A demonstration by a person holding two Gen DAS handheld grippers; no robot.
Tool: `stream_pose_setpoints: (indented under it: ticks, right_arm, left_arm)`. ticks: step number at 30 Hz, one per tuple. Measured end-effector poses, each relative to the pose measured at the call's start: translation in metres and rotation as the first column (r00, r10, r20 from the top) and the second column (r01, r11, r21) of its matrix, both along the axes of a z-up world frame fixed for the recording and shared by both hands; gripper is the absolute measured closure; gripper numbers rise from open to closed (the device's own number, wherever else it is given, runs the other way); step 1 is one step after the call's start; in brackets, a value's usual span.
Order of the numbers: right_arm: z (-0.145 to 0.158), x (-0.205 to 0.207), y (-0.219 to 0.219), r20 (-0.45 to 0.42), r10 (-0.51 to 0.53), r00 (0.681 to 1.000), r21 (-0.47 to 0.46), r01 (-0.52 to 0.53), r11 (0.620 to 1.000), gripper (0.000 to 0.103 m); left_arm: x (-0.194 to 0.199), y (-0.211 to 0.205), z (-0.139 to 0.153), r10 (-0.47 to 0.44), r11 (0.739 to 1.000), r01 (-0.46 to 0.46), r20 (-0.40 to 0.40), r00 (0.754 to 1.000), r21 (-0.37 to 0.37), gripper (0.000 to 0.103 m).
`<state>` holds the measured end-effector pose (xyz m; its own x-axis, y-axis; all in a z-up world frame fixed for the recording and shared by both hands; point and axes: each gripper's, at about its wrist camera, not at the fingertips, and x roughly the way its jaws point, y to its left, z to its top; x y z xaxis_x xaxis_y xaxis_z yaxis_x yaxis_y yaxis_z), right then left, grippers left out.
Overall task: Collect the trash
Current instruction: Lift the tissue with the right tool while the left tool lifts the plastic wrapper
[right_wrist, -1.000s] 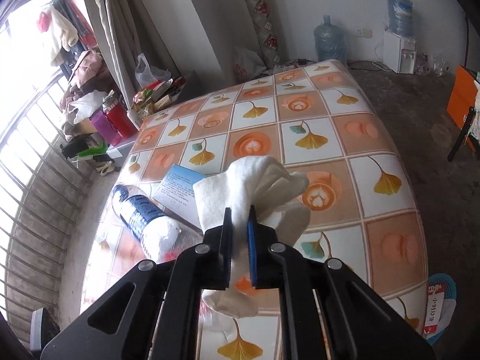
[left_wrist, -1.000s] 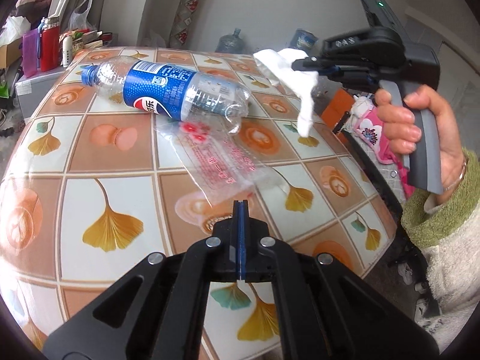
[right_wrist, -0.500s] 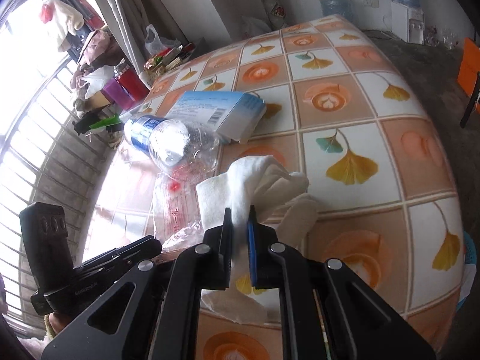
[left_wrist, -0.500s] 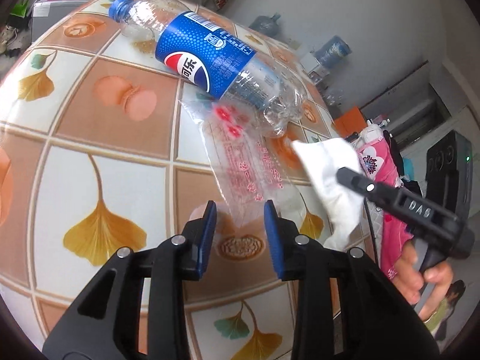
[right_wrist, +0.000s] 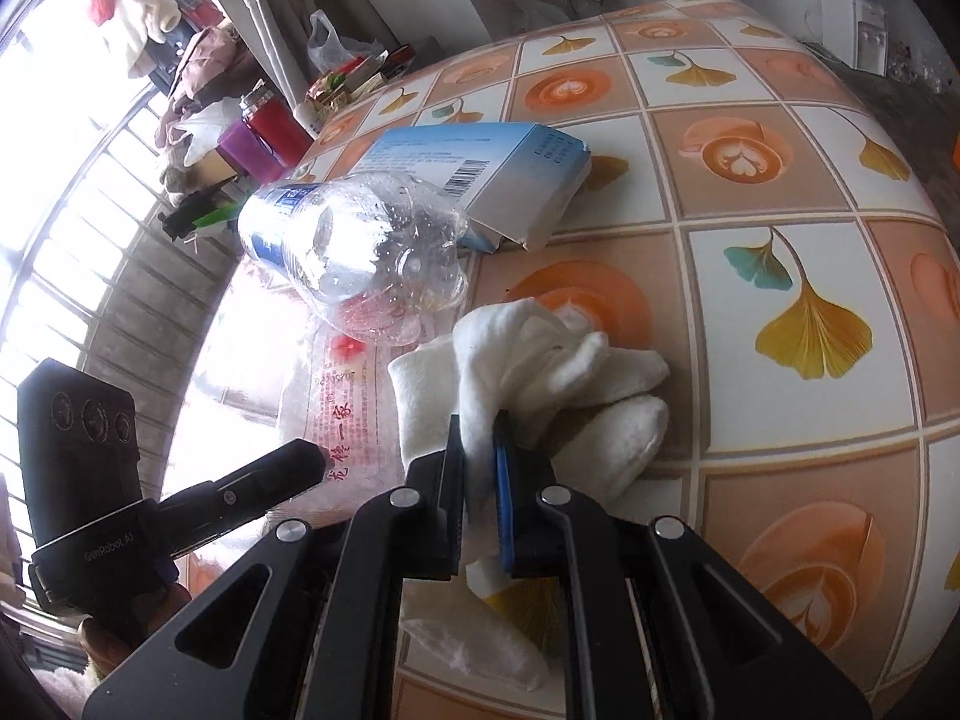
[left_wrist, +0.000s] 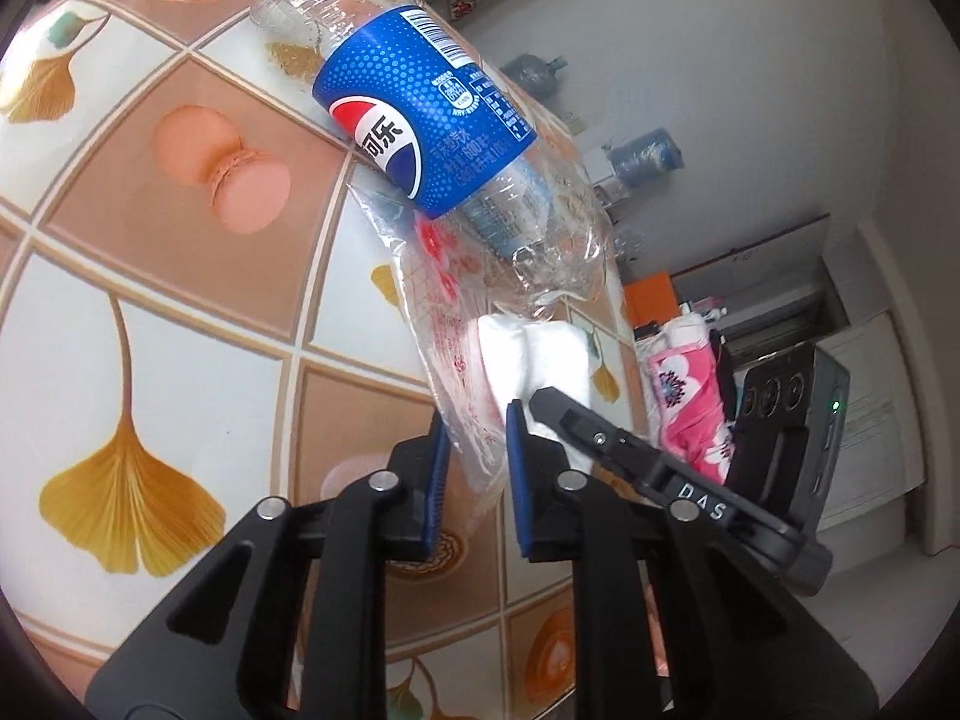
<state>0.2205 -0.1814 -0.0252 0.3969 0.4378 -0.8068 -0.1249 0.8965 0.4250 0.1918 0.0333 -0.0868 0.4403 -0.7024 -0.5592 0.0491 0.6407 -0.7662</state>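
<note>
Wrapper: clear plastic, flat on desk, far end under bottle. Long axis in line with left claw; near end between jaws, now closing. Right claw clamped on tissue, just beside.

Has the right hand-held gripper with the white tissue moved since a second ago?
Yes. The right hand-held gripper, shut on the white tissue, has come down toward the tablecloth, close beside the clear bottle and plastic wrapper.
</note>
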Motion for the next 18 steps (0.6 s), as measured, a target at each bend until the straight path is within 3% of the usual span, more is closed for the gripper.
stream_pose_setpoints:
  ticks: [4, 11, 18]
  right_arm:
    - [-0.002, 0.0, -0.004, -0.004, -0.003, 1.0, 0.023, 0.003, 1.0, 0.094]
    - [0.003, -0.012, -0.008, -0.016, -0.002, 1.0, 0.015, 0.002, 1.0, 0.094]
    - [0.021, -0.041, -0.003, 0.03, 0.043, 0.999, -0.03, -0.042, 0.999, 0.094]
  left_arm:
    - [0.0, -0.005, -0.003, 0.011, 0.998, -0.01, -0.012, 1.0, 0.056, 0.101]
    - [-0.011, -0.021, 0.009, -0.041, 0.988, 0.04, -0.001, 0.999, 0.151, 0.103]
    - [-0.042, -0.024, 0.016, -0.143, 0.963, 0.144, -0.024, 0.989, 0.228, 0.103]
